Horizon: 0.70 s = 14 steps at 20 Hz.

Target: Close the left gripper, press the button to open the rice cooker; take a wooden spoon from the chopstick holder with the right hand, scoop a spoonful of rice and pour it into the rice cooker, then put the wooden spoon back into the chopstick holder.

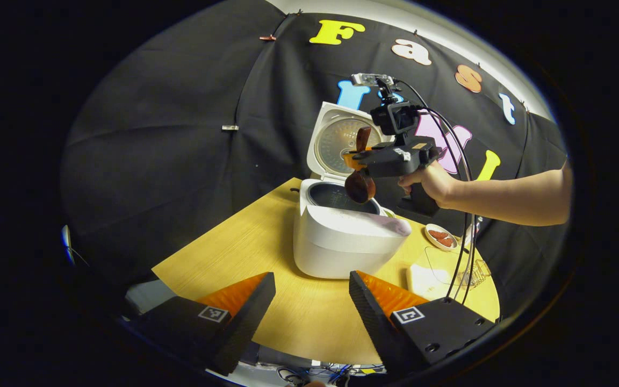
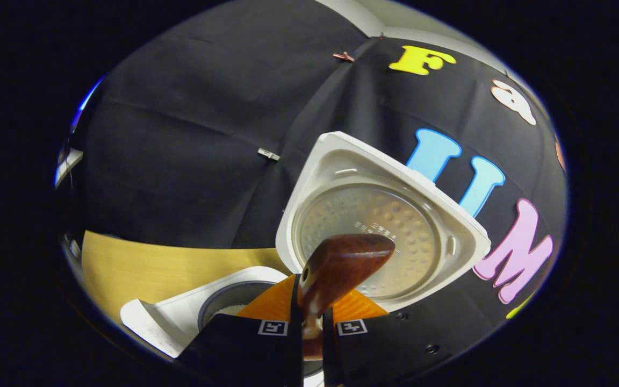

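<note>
Spoon [image 2: 342, 266] is clamped between my right gripper's [image 2: 312, 328] 2 fingers, its bowl up before the cooker's [image 1: 342, 236] raised lid [image 2: 379, 220]. From my left gripper [image 1: 312, 298], released and low over the table [image 1: 234, 247], I see the spoon above the open pot, with a hand [image 1: 430, 183] behind it.

Raised lid [image 1: 339, 141] walls the rice cooker [image 1: 342, 236] behind; its pot mouth lies open above.

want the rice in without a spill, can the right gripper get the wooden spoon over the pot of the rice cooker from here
Probably yes: the lid stands open and the right gripper holds the wooden spoon right above the pot, nothing between.
</note>
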Tool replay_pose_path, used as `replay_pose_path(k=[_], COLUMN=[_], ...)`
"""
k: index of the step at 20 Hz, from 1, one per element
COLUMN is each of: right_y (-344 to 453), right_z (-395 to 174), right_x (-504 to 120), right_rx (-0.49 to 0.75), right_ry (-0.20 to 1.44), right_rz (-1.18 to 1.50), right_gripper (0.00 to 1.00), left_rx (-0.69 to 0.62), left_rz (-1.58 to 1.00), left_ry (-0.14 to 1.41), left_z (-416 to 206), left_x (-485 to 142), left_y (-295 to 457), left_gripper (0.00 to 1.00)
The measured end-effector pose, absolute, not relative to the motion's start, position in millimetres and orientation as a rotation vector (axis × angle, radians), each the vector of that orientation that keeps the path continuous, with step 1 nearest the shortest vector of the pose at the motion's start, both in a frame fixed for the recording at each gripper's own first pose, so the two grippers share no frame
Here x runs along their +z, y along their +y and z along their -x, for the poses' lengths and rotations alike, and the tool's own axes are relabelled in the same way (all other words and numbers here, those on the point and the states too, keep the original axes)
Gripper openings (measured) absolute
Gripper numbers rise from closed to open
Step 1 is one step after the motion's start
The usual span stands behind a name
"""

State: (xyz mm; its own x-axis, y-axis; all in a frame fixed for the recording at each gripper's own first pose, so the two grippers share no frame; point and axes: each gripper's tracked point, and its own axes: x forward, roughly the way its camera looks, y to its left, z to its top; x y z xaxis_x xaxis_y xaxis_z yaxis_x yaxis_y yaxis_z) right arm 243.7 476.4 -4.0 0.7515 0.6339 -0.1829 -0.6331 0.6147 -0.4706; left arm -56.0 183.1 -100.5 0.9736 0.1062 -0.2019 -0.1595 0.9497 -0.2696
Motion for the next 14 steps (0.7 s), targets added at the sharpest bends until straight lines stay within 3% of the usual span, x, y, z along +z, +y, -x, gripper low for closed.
replay_pose_path(k=[1,5,6,9,10,12,13,14], right_y=[465,403,384,315,292,236,207,182], right_z=[-250,-269,-271,-276,-278,-282,-279,-280], right_x=[3,46,56,81,90,102,108,107], right_rx=[0.704,0.598,0.573,0.471,0.44,0.373,0.341,0.31], right_ry=[0.021,0.057,0.062,0.098,0.091,0.062,0.053,0.054], right_rz=[0.486,0.263,0.216,0.055,0.018,-0.004,-0.004,-0.009], right_gripper=[0.18,0.18,0.14,0.19,0.14,0.18,0.13,0.18], left_rx=[0.132,0.112,0.1,0.072,0.061,0.044,0.036,0.028], left_rz=[0.281,0.257,0.259,0.256,0.259,0.249,0.235,0.222], left_ry=[0.186,0.192,0.192,0.196,0.191,0.181,0.175,0.169], left_z=[55,51,49,41,38,33,30,27], left_x=[-100,-100,-99,-94,-89,-80,-76,-71], left_y=[180,168,162,144,139,127,120,115], left_gripper=[0.95,0.95,0.95,0.95,0.96,0.95,0.95,0.95])
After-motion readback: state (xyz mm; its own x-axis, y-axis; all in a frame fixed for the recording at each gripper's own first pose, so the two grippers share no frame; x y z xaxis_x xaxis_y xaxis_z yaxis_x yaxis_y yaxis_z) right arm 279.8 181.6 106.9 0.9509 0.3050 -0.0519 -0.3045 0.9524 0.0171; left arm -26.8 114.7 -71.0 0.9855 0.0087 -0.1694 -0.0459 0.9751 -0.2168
